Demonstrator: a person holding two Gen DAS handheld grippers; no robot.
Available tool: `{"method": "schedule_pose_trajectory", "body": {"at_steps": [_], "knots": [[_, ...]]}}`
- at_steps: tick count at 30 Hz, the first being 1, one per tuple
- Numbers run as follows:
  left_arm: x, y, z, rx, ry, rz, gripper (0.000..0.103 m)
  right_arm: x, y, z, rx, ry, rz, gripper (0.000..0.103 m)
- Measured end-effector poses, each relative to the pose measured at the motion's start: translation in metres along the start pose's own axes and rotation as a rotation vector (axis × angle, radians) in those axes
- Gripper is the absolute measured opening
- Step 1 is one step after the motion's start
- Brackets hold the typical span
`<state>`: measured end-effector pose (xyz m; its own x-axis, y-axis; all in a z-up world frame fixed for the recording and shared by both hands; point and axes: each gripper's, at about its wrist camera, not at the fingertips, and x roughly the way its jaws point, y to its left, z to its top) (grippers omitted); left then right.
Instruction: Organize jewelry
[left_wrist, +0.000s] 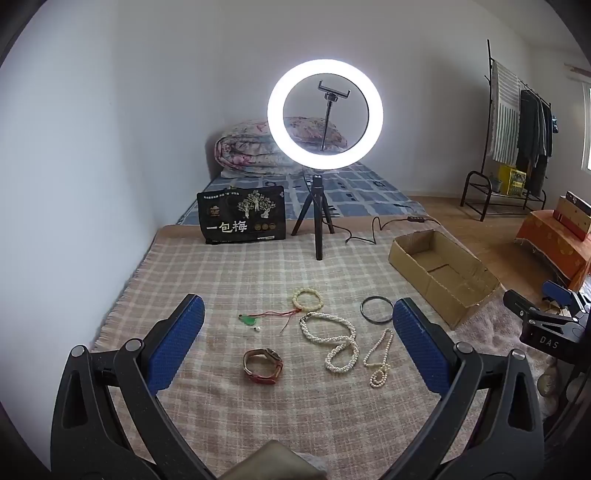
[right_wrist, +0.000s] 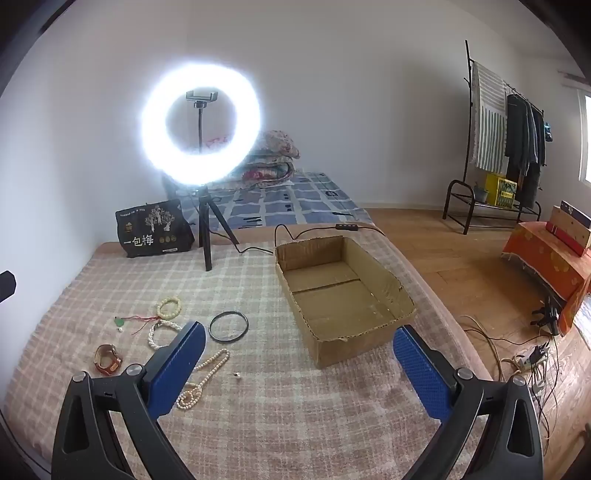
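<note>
While both grippers' jaws gape empty, pearl necklace (left_wrist: 328, 341) lies on checked blanket (left_wrist: 229, 280) (cardboard box (right_wrist: 343, 295) nearby).

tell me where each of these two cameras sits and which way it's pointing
Left wrist: sits on the left gripper, looking forward and down at the jewelry: watch, pearl necklace, dark bangle. Its open blue fingers frame the view; the right gripper shows at the right edge.
Right wrist: sits on the right gripper, further right, facing the cardboard box; open fingers show.
Shared: ring light, black bag, box, jewelry, plaid blanket.
</note>
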<state>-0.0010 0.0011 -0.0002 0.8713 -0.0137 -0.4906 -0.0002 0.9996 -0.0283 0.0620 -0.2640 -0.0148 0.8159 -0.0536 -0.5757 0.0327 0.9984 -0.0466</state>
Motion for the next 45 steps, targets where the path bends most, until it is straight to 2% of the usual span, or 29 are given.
{"method": "schedule_pose_trajectory", "body": {"at_steps": [5, 12, 45], "knots": [[-0.002, 0.011, 0.002, 0.003, 0.007, -0.004, 0.103, -0.001, -0.001, 0.002, -0.006, 0.010, 0.003, 0.103], [0.001, 0.007, 0.002, 0.001, 0.011, 0.016, 0.103, -0.002, 0.004, 0.002, -0.010, -0.007, -0.001, 0.103], [-0.009, 0.006, 0.010, -0.001, -0.002, 0.021, 0.103, -0.002, 0.010, 0.002, -0.021, -0.004, 0.002, 0.103]]}}
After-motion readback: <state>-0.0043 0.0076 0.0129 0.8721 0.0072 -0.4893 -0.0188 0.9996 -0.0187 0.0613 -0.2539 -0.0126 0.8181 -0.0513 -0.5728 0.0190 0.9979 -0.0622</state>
